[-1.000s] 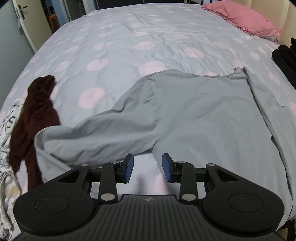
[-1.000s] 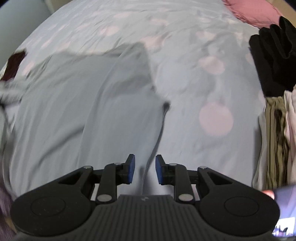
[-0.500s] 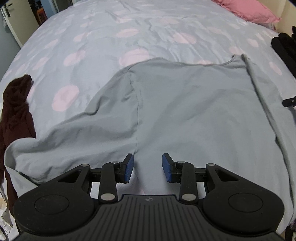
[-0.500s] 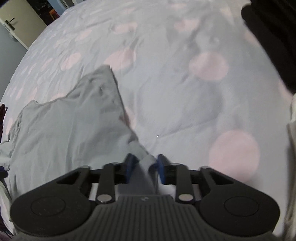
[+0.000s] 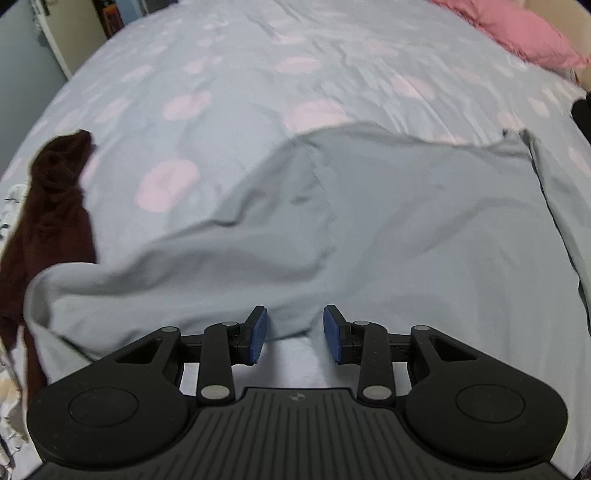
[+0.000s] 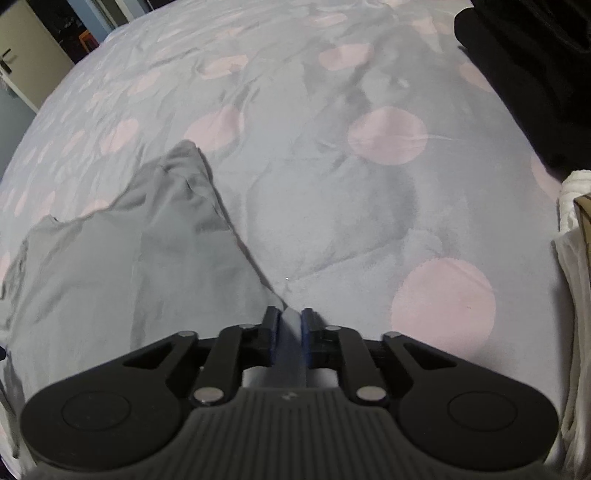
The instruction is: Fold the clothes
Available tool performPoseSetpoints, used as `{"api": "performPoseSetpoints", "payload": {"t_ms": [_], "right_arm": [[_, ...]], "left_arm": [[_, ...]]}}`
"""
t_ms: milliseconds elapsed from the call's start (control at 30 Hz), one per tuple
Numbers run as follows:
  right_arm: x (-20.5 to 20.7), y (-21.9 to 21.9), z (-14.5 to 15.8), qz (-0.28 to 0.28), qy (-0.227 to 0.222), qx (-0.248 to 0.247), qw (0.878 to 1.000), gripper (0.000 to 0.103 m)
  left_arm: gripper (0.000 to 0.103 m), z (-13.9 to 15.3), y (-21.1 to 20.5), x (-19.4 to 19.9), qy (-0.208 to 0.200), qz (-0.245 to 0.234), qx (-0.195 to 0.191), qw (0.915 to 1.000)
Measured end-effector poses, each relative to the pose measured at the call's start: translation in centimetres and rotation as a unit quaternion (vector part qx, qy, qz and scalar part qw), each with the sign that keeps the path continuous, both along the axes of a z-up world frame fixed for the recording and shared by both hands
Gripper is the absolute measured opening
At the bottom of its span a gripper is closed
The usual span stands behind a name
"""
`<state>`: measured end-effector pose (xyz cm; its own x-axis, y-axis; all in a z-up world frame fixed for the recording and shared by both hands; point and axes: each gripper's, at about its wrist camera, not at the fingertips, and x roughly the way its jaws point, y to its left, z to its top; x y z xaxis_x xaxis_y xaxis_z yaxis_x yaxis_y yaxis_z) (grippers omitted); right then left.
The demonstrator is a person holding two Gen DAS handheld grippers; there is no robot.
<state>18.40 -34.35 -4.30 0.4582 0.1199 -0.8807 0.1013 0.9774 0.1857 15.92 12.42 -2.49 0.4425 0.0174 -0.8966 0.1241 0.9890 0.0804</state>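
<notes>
The right gripper (image 6: pixel 289 334) has its blue-padded jaws drawn together on a fold of the pale grey long-sleeved shirt (image 6: pixel 122 258), pinching the fabric at the garment's near right edge; a strip of cloth runs back between the fingers toward the gripper body. From that pinch the shirt spreads away to the left over the grey bedspread with large pink dots (image 6: pixel 369 206), one corner peaked up into a ridge.

The left gripper (image 5: pixel 295 334) has its jaws spread apart with nothing between them, hovering just at the shirt's (image 5: pixel 406 229) near hem, where a patch of bedspread (image 5: pixel 258 74) shows between the pads. In the left wrist view, which is somewhat blurred, the shirt lies broad across the bed, its left sleeve stretching out and down to the left.

Beside that sleeve's end, touching it, lies a crumpled dark brown garment (image 5: pixel 55 206). A pink pillow (image 5: pixel 517 33) sits at the bed's far right corner. In the right wrist view a black garment (image 6: pixel 528 74) lies at the right, with white folded cloth (image 6: pixel 576 258) near it.
</notes>
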Motion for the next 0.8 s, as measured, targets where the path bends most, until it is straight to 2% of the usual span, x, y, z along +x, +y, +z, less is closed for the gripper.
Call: {"api": "performPoseSetpoints", "payload": {"t_ms": [100, 200, 300, 467, 600, 667, 700, 733, 767, 800], "right_arm": [[-0.2, -0.2, 0.4, -0.006, -0.007, -0.007, 1.0, 0.032], [-1.5, 1.0, 1.3, 0.021, -0.019, -0.009, 1.0, 0.036], [-2.8, 2.2, 2.2, 0.048, -0.031, -0.01, 0.998, 0.038], [-4.6, 4.7, 3.0, 0.089, -0.038, -0.019, 0.995, 0.039], [-5.6, 6.2, 3.6, 0.115, -0.048, -0.028, 0.992, 0.039], [-6.1, 6.9, 3.9, 0.127, -0.053, -0.032, 0.99, 0.039], [-6.3, 7.2, 4.0, 0.133, -0.056, -0.034, 0.989, 0.039], [-6.5, 7.5, 4.3, 0.139, -0.061, -0.034, 0.988, 0.039], [-6.6, 7.7, 4.5, 0.144, -0.065, -0.033, 0.987, 0.039], [-6.8, 7.8, 4.8, 0.147, -0.069, -0.033, 0.986, 0.039]], "left_arm": [[0.036, 1.0, 1.9, -1.2, -0.017, 0.029, 0.008, 0.9994], [0.037, 1.3, 4.1, -2.6, -0.016, 0.06, 0.007, 0.998], [0.037, 1.2, 5.8, -4.3, -0.005, 0.083, 0.002, 0.9965], [0.04, 0.1, 5.7, -7.0, 0.018, 0.071, -0.026, 0.997], [0.04, -1.3, 4.9, -7.1, 0.02, 0.086, -0.05, 0.9949], [0.04, -2.1, 4.9, -6.6, 0.02, 0.097, -0.04, 0.9943], [0.037, -2.6, 5.0, -6.4, 0.024, 0.102, -0.029, 0.9941], [0.027, -2.9, 5.1, -6.2, 0.031, 0.106, -0.02, 0.9937], [0.025, -3.1, 5.3, -6.0, 0.035, 0.108, -0.017, 0.9934], [0.016, -2.9, 5.6, -5.8, 0.033, 0.109, -0.02, 0.9933]]}}
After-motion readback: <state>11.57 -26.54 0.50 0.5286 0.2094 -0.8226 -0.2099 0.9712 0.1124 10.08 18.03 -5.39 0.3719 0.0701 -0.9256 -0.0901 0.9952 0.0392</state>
